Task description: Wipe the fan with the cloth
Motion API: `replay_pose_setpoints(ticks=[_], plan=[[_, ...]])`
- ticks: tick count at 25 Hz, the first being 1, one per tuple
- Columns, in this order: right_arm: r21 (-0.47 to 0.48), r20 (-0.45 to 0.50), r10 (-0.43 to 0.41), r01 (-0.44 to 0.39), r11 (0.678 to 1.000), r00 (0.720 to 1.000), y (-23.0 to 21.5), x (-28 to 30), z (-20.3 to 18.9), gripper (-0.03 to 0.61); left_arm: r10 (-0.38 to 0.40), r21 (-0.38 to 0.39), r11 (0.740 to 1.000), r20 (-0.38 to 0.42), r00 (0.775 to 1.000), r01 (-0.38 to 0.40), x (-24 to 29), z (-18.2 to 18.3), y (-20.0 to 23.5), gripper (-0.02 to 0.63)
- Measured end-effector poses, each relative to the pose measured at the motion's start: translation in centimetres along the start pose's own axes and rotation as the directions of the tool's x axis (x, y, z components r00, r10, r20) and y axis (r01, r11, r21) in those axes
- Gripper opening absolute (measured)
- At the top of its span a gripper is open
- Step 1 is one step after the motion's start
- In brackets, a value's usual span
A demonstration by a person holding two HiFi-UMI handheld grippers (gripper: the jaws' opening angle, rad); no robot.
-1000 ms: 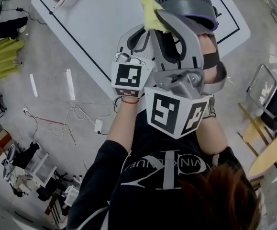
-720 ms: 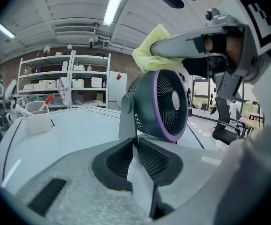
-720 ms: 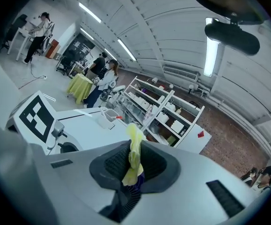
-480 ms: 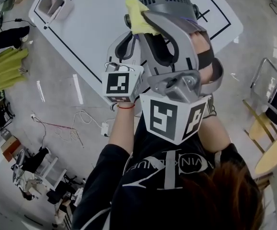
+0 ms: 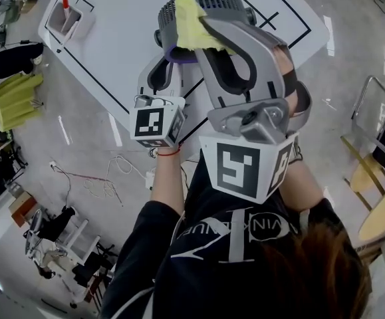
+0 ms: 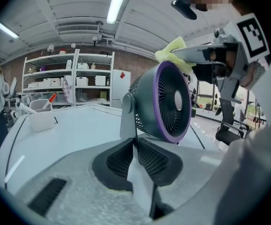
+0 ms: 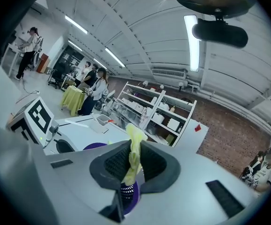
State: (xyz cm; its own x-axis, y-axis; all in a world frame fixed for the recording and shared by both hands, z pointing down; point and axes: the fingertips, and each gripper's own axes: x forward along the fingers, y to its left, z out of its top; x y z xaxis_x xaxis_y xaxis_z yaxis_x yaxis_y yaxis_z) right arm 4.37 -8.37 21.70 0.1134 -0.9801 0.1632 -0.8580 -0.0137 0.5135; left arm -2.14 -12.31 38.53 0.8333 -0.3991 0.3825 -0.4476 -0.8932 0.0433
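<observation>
Your right tongs (image 7: 130,165) pinch the crumpled yellow cloth (image 5: 191,28) right on top of the round grey purple-rimmed fan (image 6: 165,102), top centre of the head view, over the white tabletop (image 5: 126,38). Your left tongs (image 6: 134,163) clamp its stand (image 6: 127,116). The fan's directly under the cloth.

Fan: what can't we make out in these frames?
- Base of the fan: head view, under both grippers; left gripper view, behind the body of the left gripper.
- Where the cloth meets the fan: head view, the right gripper covers it; left gripper view, behind the purple rim.
- Right gripper view: only slivers of the purple rim show under the gripper's body.
- Contents of the white tray: head view, too small.
</observation>
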Motion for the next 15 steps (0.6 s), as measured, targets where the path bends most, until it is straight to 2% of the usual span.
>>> replay_pose_setpoints(ticks=[15], plan=[[0.044, -0.066, -0.061, 0.064, 0.997, 0.996, -2.8, -1.7, -4.4, 0.035, 0.032, 0.014, 0.999, -0.013, 0.999, -0.032, 0.0, 0.2, 0.0, 0.051]])
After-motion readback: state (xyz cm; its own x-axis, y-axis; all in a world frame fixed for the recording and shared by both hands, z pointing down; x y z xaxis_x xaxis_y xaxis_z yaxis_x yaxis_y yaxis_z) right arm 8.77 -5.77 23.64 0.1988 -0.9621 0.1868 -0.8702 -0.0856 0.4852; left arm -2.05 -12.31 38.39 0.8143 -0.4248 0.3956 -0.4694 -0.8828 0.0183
